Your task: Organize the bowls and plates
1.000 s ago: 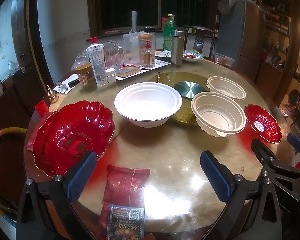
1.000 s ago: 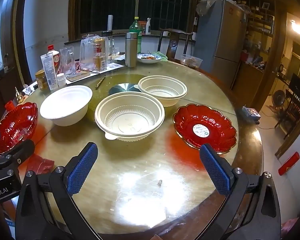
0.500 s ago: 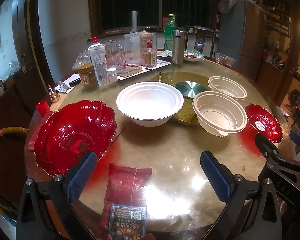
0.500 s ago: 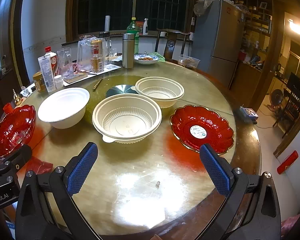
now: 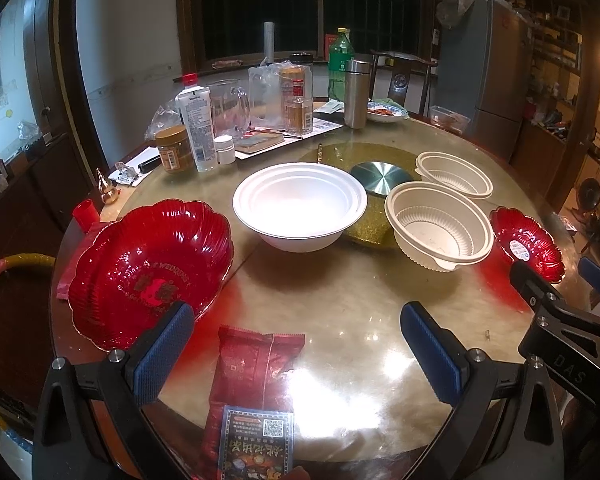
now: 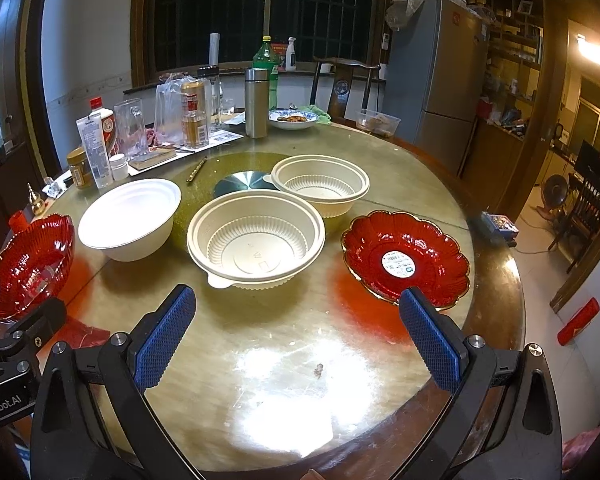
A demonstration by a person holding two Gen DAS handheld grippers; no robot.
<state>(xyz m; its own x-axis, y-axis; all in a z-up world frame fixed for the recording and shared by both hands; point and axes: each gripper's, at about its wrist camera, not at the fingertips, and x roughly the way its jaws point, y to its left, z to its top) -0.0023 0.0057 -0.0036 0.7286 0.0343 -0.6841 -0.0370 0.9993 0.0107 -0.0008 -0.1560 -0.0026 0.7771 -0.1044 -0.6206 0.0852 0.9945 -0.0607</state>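
On the round glass-topped table a large red scalloped plate [image 5: 148, 268] sits at the left edge, just beyond my left gripper [image 5: 296, 354], which is open and empty. A white bowl [image 5: 300, 204] stands mid-table. Two cream ribbed bowls follow to the right, the nearer one [image 6: 256, 238] and the farther one [image 6: 320, 188]. A smaller red scalloped plate [image 6: 406, 258] with a white sticker lies right of them, just past the right fingertip [image 6: 430, 336] of my right gripper [image 6: 298, 336], also open and empty.
A red snack packet [image 5: 256, 384] lies at the near edge between the left fingers. Bottles, jars, a glass jug and a steel flask [image 6: 256, 102] crowd the table's back left. A metal disc [image 5: 380, 176] marks the centre. A chair and fridge stand behind.
Both grippers have drawn back and risen slightly, so the table and dishes sit a little lower and farther in both views. Nothing on the table has moved.
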